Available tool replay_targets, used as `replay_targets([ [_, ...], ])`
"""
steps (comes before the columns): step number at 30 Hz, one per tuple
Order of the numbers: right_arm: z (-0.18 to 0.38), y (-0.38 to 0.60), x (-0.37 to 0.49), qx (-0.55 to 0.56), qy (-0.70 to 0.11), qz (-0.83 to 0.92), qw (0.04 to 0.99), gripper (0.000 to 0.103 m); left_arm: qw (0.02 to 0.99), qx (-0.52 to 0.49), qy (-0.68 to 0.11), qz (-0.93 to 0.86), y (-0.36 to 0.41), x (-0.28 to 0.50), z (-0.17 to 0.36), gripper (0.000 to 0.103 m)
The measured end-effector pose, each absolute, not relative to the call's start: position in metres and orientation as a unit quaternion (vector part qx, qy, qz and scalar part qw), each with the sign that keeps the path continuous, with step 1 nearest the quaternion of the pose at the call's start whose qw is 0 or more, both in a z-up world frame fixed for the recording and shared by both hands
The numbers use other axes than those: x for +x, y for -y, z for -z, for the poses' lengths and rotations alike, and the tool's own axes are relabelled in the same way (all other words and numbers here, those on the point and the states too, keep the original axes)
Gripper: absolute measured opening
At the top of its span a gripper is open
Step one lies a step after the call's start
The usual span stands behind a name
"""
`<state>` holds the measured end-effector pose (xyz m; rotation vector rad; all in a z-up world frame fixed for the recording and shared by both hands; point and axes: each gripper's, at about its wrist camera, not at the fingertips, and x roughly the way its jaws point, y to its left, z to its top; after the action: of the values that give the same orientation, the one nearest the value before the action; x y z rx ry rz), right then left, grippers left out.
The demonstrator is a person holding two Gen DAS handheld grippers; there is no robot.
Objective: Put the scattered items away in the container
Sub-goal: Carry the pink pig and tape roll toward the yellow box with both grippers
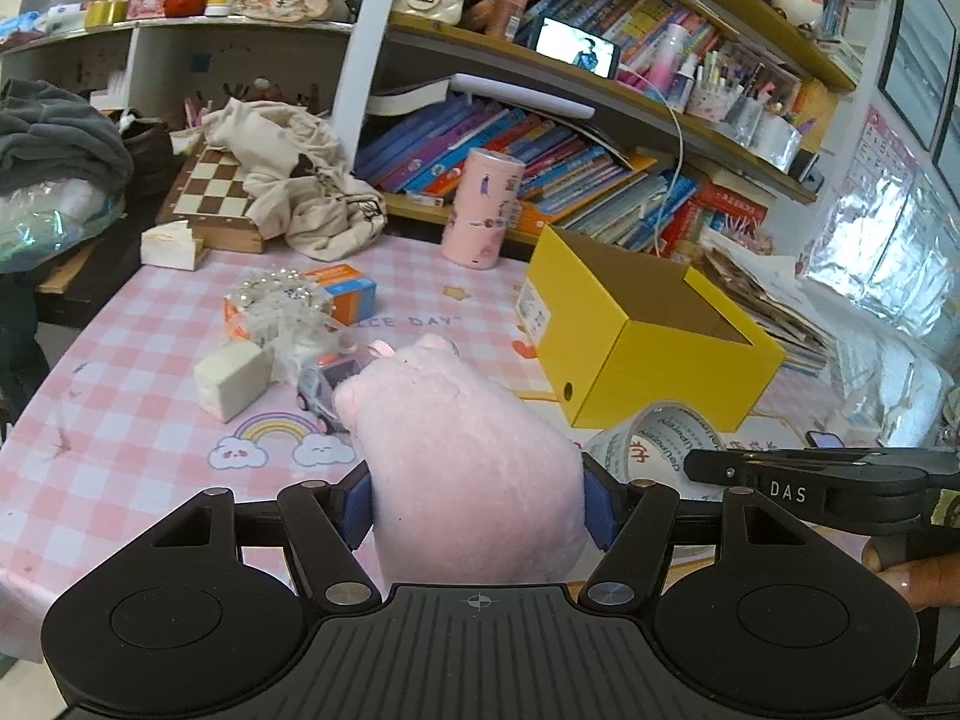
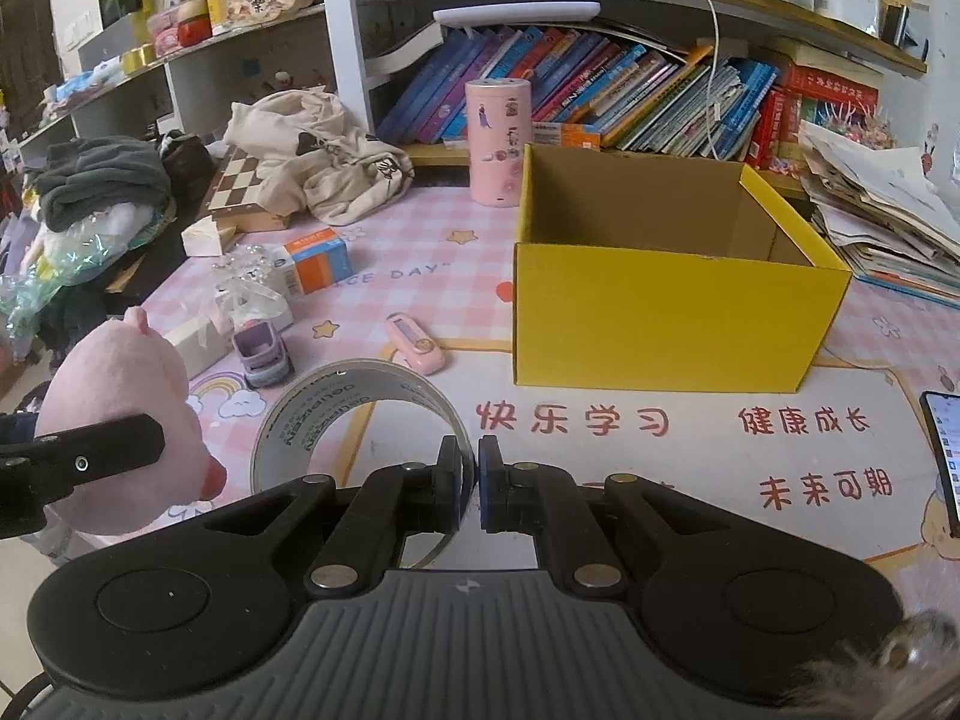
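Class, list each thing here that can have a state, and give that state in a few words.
left gripper: shut on the pink plush toy
right gripper: shut on the wall of the tape roll
yellow box: open, looks empty
toy car: upright on the table
phone: screen lit

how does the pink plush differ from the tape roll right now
The plush toy is soft, pink and opaque; the tape roll is a hollow clear ring. The left hand-held gripper spreads wide around the plush; the right hand-held gripper pinches the tape's thin wall. Both are gripped.
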<state>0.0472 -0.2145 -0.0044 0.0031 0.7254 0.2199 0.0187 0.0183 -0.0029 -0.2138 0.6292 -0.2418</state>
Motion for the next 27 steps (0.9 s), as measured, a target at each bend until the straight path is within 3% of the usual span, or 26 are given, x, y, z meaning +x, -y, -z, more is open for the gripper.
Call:
replay_targets([
  [27,0.019,0.277,0.058,0.034,-0.383,-0.065,0.921,0.006,0.921,-0.079,-0.344,0.168,0.04,0.049,0.013,0.066],
])
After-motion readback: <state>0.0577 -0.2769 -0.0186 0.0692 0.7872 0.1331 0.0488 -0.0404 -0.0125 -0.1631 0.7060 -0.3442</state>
